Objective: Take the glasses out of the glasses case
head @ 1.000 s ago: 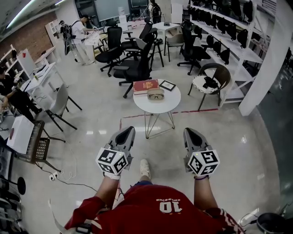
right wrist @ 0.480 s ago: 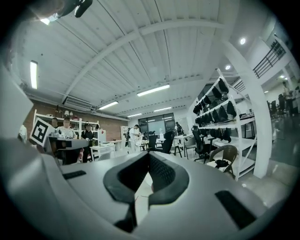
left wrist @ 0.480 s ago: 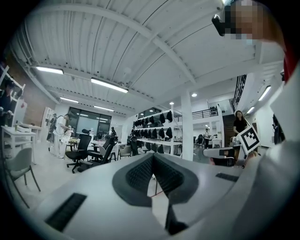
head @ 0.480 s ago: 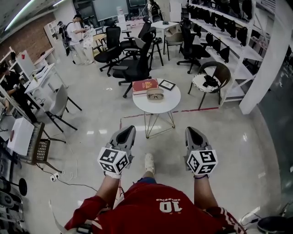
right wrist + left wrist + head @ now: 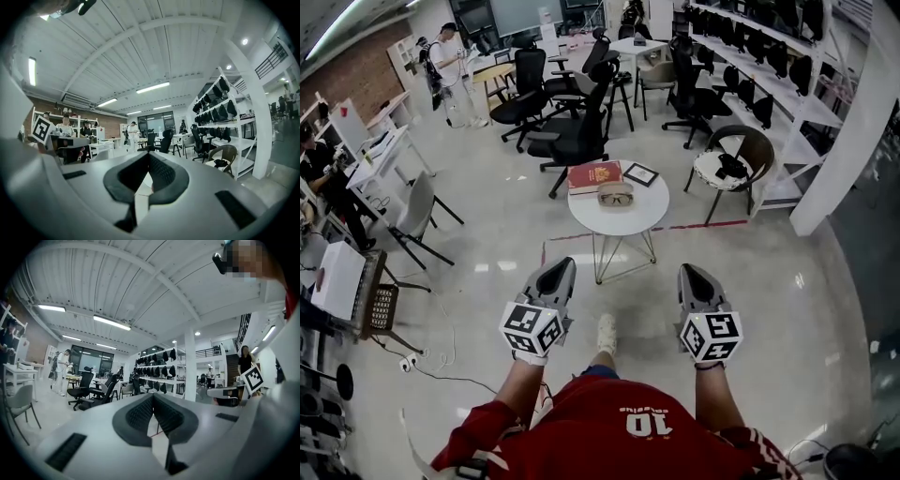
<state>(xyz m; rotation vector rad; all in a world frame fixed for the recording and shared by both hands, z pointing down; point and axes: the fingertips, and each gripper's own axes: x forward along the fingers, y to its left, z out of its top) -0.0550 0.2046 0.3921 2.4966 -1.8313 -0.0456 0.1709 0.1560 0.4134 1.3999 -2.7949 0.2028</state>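
An open glasses case with dark-framed glasses in it lies near the back of a small round white table ahead of me. My left gripper and right gripper are held low in front of my body, well short of the table, side by side. Both have their jaws pressed together with nothing between them. In the left gripper view the gripper points across the room, and so does the right gripper in its own view; the case is hidden behind the jaws in both.
A red book and a small framed picture share the table. Black office chairs stand behind it, a wicker chair and shelving to the right, a grey chair and white desks to the left. People stand far back.
I have stepped slightly closer to the table; it sits a little nearer in the head view. Both grippers stay shut and level in front of me.
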